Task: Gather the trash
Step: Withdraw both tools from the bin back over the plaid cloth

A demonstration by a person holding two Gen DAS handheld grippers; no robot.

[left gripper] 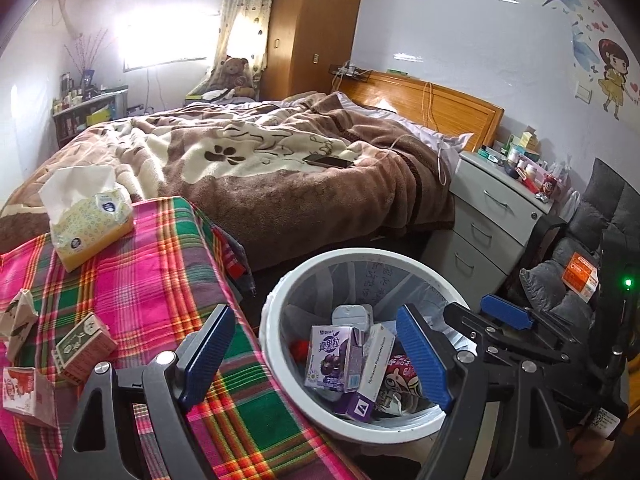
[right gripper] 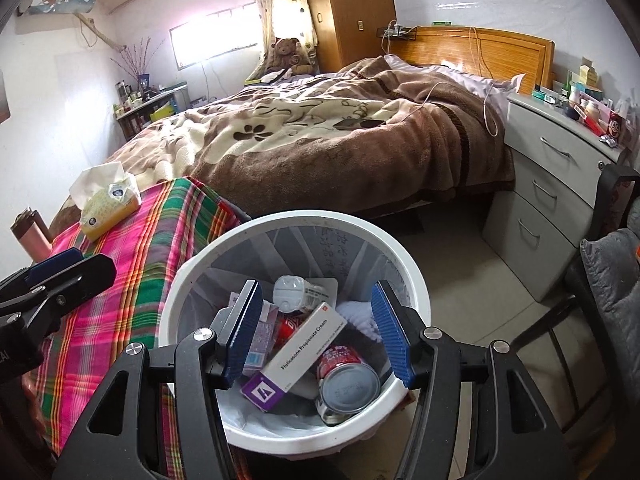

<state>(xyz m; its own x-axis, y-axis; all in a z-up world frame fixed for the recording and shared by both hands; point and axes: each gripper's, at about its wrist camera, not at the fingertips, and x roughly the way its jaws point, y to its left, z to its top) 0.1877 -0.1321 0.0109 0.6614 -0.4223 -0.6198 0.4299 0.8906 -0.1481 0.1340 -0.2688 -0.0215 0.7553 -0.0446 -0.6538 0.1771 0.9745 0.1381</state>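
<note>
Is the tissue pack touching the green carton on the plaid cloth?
Apart. The left wrist view shows the tissue pack at the far end of the plaid cloth and the green carton nearer, with bare cloth between them.

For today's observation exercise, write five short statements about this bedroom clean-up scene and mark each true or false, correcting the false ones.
1. Both grippers are open and hold nothing. True: left gripper, right gripper.
2. The trash bin is empty. False: it holds a cream box, a can and more.
3. The tissue pack lies on the plaid cloth. True.
4. A phone lies on the nightstand. False: it lies on the blanket.
5. No cartons remain on the cloth. False: a green carton is there.
</note>
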